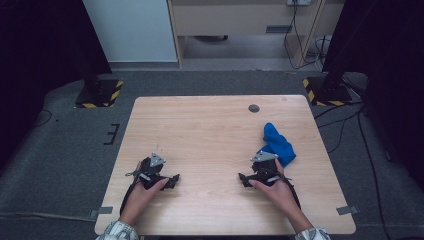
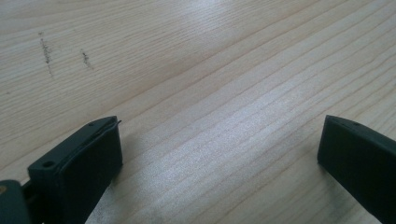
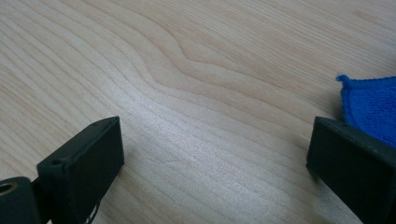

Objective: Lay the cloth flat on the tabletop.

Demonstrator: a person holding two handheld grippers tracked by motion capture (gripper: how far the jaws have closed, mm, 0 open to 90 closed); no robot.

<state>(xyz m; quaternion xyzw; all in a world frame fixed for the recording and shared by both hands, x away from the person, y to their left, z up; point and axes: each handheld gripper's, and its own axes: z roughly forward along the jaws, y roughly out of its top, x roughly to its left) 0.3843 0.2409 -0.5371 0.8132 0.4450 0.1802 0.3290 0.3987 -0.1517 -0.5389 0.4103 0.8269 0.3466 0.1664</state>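
A person sits at the near edge of a light wooden table (image 1: 215, 120) and holds one gripper in each hand. In the high view, the left gripper (image 1: 172, 180) rests low over the near left part of the table, with the left hand (image 1: 142, 192) wrapped around its body, and its jaws point toward the middle of the table. The right gripper (image 1: 243, 179) lies at the near right part, held by the right hand (image 1: 280, 192), and its jaws also point toward the middle, so the two grippers face each other and stay well apart. A blue cloth (image 1: 277, 144) lies crumpled on the right side of the table, just beyond the right gripper on its far side and near the right edge of the table. In the left gripper view, the two black jaws stand wide apart and between them there is only bare wood, so this gripper (image 2: 219, 144) is released and holds nothing. In the right gripper view, the jaws of this gripper (image 3: 215, 144) are also spread wide with bare wood between them; a corner of the blue cloth (image 3: 371, 105) shows just behind the jaw on the right side of that view, but it is not between the jaws and is not grasped. A small dark round cap (image 1: 254, 108) sits in the table near its far edge.
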